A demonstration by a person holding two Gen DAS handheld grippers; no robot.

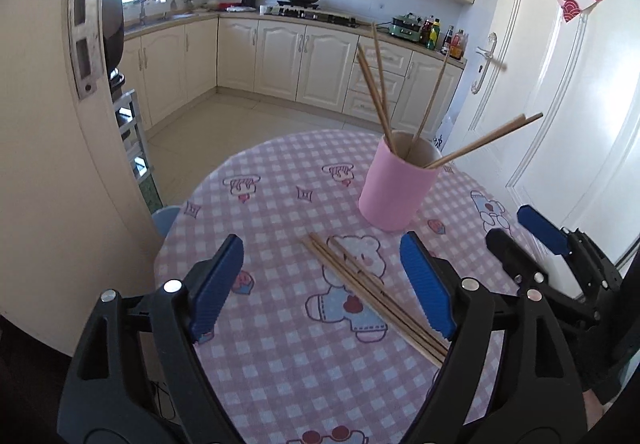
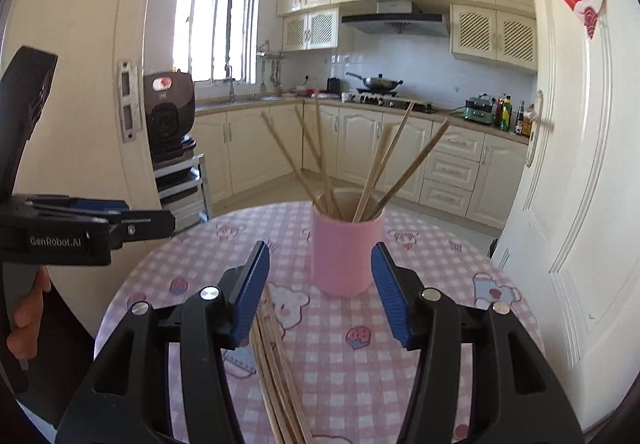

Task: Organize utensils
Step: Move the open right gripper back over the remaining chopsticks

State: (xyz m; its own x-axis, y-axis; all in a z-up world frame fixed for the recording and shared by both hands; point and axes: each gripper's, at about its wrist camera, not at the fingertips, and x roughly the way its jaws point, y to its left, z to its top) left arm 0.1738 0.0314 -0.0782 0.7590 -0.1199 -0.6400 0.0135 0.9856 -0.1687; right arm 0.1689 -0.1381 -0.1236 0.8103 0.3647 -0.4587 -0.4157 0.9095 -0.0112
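Chopsticks, thin pale wooden sticks (image 1: 372,292), lie bundled on the pink checked worktop (image 1: 280,364) before the pink cylindrical cup (image 1: 394,186). My left hand-held gripper (image 1: 320,288) and right hand-held gripper (image 2: 320,292) both gape, holding nothing. Light, stiff, likely to roll; I'd pinch one mid-shaft.

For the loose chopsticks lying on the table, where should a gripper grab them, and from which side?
Grip the chopsticks near mid-length, coming from above with the fingers closing across their width. They lie flat and bunched on the tablecloth, so a side approach has no room. The open right gripper looks closest.
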